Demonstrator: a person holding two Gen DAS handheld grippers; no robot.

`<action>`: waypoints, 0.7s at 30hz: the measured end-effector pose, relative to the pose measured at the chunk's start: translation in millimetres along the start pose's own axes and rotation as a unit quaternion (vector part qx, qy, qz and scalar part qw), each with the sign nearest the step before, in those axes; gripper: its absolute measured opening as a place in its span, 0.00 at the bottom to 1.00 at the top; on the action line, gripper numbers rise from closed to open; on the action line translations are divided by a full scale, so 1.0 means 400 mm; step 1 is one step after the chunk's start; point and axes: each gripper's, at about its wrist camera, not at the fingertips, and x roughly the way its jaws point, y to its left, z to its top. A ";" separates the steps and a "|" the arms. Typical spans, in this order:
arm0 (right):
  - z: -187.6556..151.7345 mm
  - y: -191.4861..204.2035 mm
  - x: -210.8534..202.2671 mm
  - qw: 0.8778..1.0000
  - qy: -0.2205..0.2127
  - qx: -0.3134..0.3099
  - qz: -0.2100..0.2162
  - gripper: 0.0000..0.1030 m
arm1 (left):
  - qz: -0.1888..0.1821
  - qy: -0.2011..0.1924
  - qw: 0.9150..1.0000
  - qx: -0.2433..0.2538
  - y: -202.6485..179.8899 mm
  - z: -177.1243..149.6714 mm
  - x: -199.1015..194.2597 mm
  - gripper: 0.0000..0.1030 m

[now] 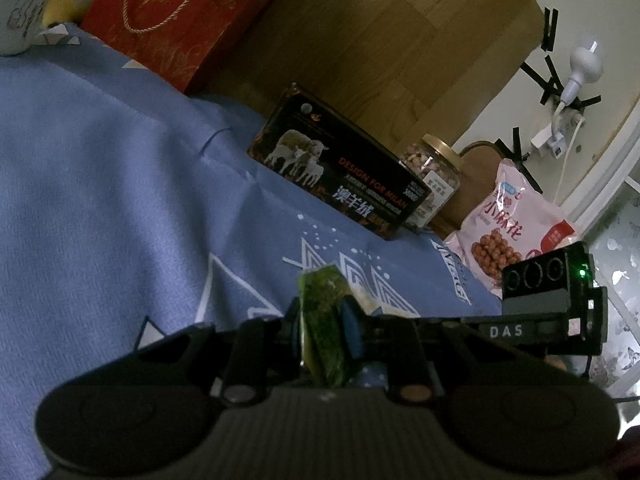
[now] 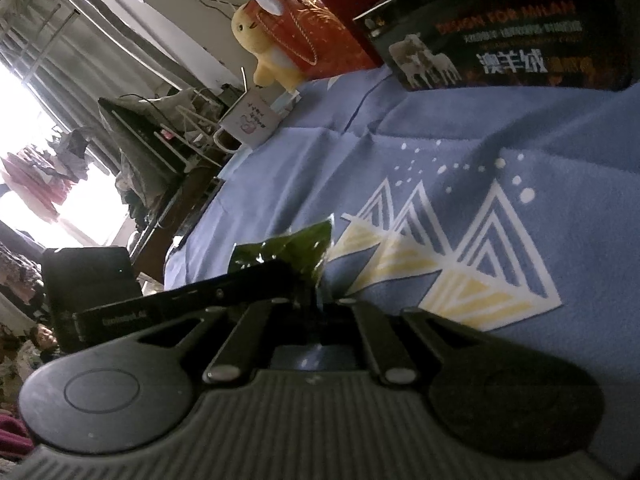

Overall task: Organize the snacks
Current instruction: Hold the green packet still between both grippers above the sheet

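Observation:
My left gripper (image 1: pixel 325 330) is shut on a small green snack packet (image 1: pixel 323 316), held upright just above the blue patterned cloth (image 1: pixel 120 184). My right gripper (image 2: pixel 318 300) is shut on a dark green snack packet (image 2: pixel 292 250), which sticks out ahead of the fingers over the same cloth (image 2: pixel 400 152). A black open box with a sheep picture (image 1: pixel 344 172) stands at the cloth's far edge and also shows in the right wrist view (image 2: pixel 500 32). A jar of nuts (image 1: pixel 434 176) and a pink snack bag (image 1: pixel 516 224) lie to its right.
A red gift box (image 1: pixel 176 20) stands at the far left, also in the right wrist view (image 2: pixel 320 28), next to a yellow plush toy (image 2: pixel 266 52). A white mug (image 1: pixel 20 20) sits at the left corner. A wooden headboard (image 1: pixel 380 40) rises behind.

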 end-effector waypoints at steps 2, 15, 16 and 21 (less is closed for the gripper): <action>-0.002 0.006 0.003 1.000 -0.002 -0.007 -0.005 0.04 | 0.001 -0.001 1.000 0.003 -0.001 0.000 -0.002 0.20; 0.001 0.003 0.006 1.000 -0.001 -0.014 -0.008 0.04 | 0.001 0.000 1.000 0.003 -0.002 -0.001 -0.001 0.20; 0.001 0.003 0.006 1.000 -0.001 -0.014 -0.008 0.04 | 0.001 -0.001 1.000 0.003 -0.002 -0.001 -0.002 0.20; 0.001 0.003 0.007 1.000 -0.002 -0.018 -0.009 0.04 | 0.000 -0.002 1.000 0.004 -0.002 -0.002 -0.002 0.18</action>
